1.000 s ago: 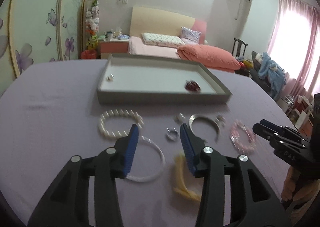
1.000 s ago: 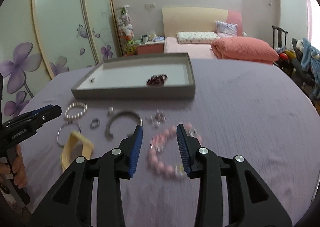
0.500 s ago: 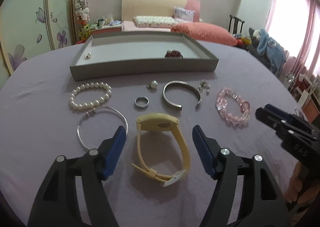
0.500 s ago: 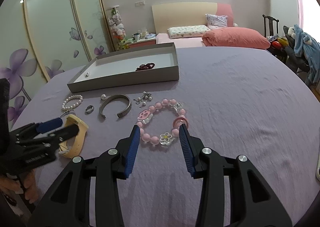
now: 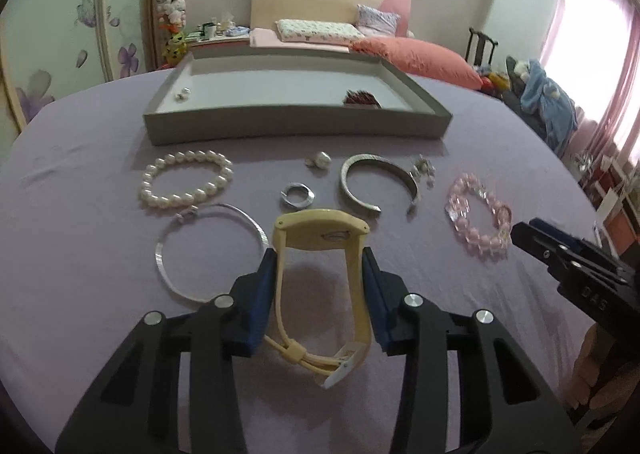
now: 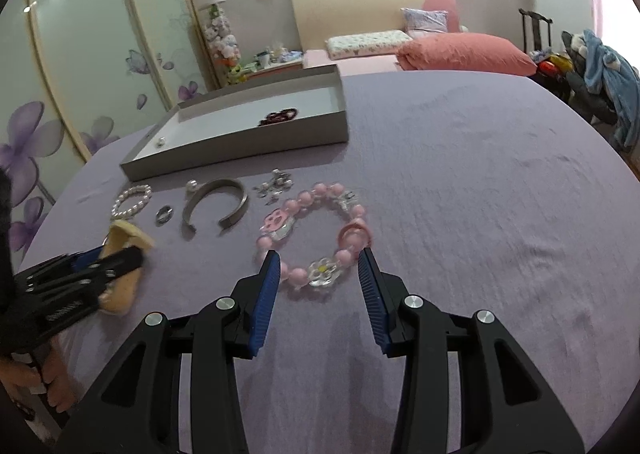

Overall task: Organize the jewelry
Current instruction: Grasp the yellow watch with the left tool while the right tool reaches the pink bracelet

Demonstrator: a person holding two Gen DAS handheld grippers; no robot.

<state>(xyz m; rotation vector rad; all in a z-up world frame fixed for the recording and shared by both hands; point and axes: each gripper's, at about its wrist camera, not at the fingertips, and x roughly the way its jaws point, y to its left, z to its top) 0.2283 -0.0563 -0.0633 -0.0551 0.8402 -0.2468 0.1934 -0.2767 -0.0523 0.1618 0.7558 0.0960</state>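
Observation:
A yellow watch [image 5: 320,228] lies on the purple cloth, and my left gripper [image 5: 318,266] straddles its strap loop. The jaws are closing and both blue pads touch the strap sides. In the right wrist view my right gripper [image 6: 318,266] hovers open over the near arc of a pink bead bracelet [image 6: 296,274]; the pads stand beside the beads without pressing. The grey tray [image 5: 296,125] at the back holds a dark red bracelet [image 5: 362,98] and a small earring [image 5: 183,93].
Loose on the cloth before the tray lie a pearl bracelet [image 5: 160,199], a thin silver bangle [image 5: 160,258], a silver ring [image 5: 288,193], a silver cuff [image 5: 360,169], a pearl stud [image 5: 322,159] and small earrings [image 5: 424,169]. A bed stands behind.
The left gripper opened wide over the yellow watch, came down and closed onto its strap. The right gripper sank closer over the pink bracelet, with its gap about the same.

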